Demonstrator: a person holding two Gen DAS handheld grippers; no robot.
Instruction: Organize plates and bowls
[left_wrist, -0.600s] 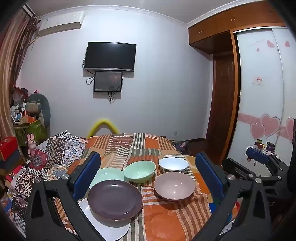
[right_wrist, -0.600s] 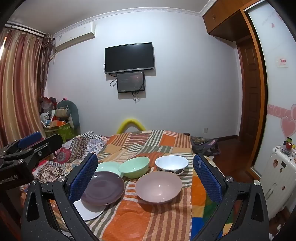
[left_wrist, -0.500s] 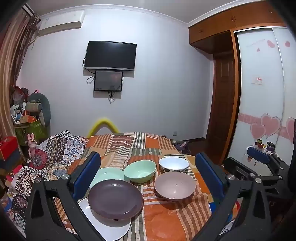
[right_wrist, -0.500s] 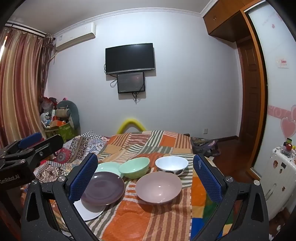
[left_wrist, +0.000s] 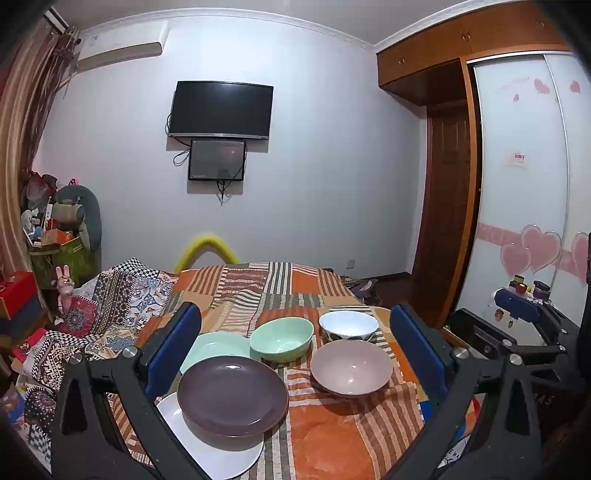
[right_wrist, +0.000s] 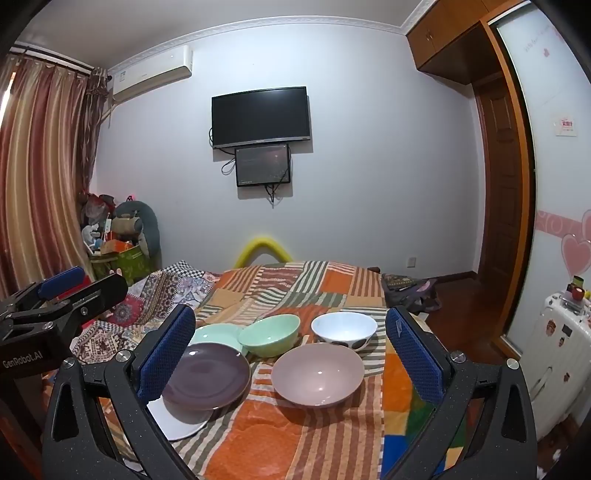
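Left wrist view: left tongs (left_wrist: 295, 349) level, spread wide above dishes.

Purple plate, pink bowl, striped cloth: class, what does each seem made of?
Purple plate: probably glazed ceramic or melamine; smooth, with small glints.
Pink bowl: the same sort, glossy inside, with a light spot.
Striped cloth: woven fabric, matte, creased.

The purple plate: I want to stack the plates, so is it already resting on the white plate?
Touching. In the left wrist view the purple plate sits on the white plate, covering its far part, with no gap between them.
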